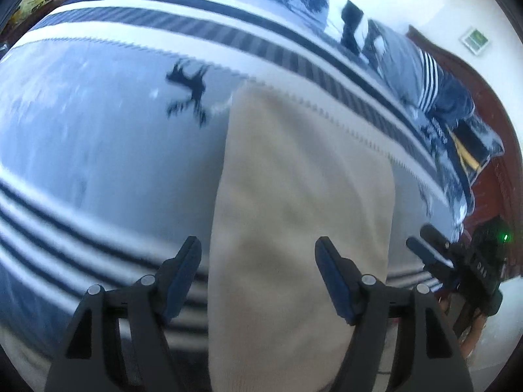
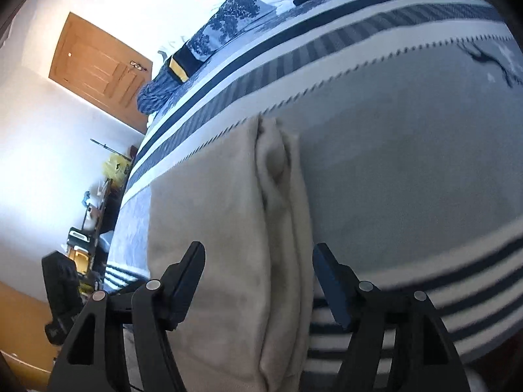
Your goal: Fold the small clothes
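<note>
Striped bedspread under beige garment; left claw, right claw wide open, empty.

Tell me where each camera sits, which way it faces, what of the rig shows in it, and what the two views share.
Left wrist: on the left gripper, looking along its open fingers down at the beige cloth on the striped bedspread; the right gripper shows at the right edge.
Right wrist: on the right gripper, open fingers over the cloth's layered edge; a door shows at left, and a dark shape low at left may be the left gripper.
Shared: the cloth, the bedspread, its bird print.
</note>
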{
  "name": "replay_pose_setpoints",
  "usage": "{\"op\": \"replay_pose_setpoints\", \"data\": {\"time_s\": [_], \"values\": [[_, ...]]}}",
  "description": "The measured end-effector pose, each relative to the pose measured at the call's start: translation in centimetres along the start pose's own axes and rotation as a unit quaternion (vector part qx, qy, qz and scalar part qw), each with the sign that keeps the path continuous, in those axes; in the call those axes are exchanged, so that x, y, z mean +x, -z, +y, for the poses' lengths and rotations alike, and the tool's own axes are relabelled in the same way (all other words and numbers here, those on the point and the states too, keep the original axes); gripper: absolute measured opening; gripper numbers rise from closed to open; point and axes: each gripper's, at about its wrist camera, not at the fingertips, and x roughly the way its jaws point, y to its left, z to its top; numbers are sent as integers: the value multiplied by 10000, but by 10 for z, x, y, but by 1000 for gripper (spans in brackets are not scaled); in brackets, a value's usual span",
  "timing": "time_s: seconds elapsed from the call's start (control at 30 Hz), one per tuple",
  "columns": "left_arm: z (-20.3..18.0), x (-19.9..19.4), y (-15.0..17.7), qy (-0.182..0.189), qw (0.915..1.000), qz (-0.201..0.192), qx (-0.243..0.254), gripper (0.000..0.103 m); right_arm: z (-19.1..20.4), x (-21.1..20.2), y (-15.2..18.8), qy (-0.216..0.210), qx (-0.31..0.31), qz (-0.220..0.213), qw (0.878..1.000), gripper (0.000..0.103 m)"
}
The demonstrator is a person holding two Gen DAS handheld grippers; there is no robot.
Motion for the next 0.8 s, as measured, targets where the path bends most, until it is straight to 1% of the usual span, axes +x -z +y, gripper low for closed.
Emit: {"op": "replay_pose_setpoints", "data": {"time_s": [0.07, 0.13, 0.2, 0.27, 0.3, 0.33, 0.4, 0.43, 0.47, 0.5, 0.53, 0.57, 0.6, 0.63, 0.67, 0.73, 0.8], "values": [[3, 8, -24, 56, 9999, -55, -145, 71, -3, 9, -19, -263, 84, 136, 9995, 74], [9, 21, -46, 119, 9995, -80, -296, 71, -6, 20, -36, -296, 171, 224, 9992, 74], [15, 40, -64, 74, 9991, 71, -409, 71, -14, 44, -57, -455, 335, 503, 9971, 74], [17, 54, -74, 209, 9986, 148, -457, 71, -22, 65, -70, -550, 515, 706, 9947, 74], [17, 62, -78, 234, 9986, 206, -437, 71, -27, 77, -76, -509, 577, 800, 9938, 74], [16, 69, -82, 187, 9986, 252, -431, 71, -31, 87, -80, -462, 646, 845, 9933, 74], [16, 79, -85, 129, 9985, 328, -417, 70, -34, 99, -82, -684, 759, 958, 9901, 72], [18, 81, -86, 196, 9982, 328, -455, 60, -34, 102, -83, -712, 760, 945, 9901, 64], [18, 82, -86, 345, 9976, 354, -486, 53, -33, 103, -84, -714, 740, 931, 9903, 55], [18, 81, -84, 389, 9973, 350, -510, 44, -30, 105, -83, -727, 709, 951, 9903, 41], [19, 78, -85, 451, 9971, 303, -536, 27, -27, 106, -82, -674, 690, 912, 9912, 35], [18, 75, -85, 517, 9968, 304, -526, 19, -22, 102, -82, -667, 615, 824, 9925, 28], [19, 66, -88, 780, 9949, 240, -585, 17, -19, 96, -83, -703, 550, 730, 9933, 24], [20, 56, -91, 1010, 9928, 121, -630, 16, -11, 88, -86, -765, 439, 598, 9943, 23], [20, 48, -96, 1151, 9914, 25, -621, 16, -2, 82, -91, -797, 321, 501, 9950, 22], [20, 36, -108, 1317, 9889, -125, -682, 16, 9, 72, -103, -839, 170, 337, 9958, 22], [15, 27, -127, 1339, 9885, -299, -632, 16, 22, 68, -120, -951, 85, 206, 9952, 22]]}}
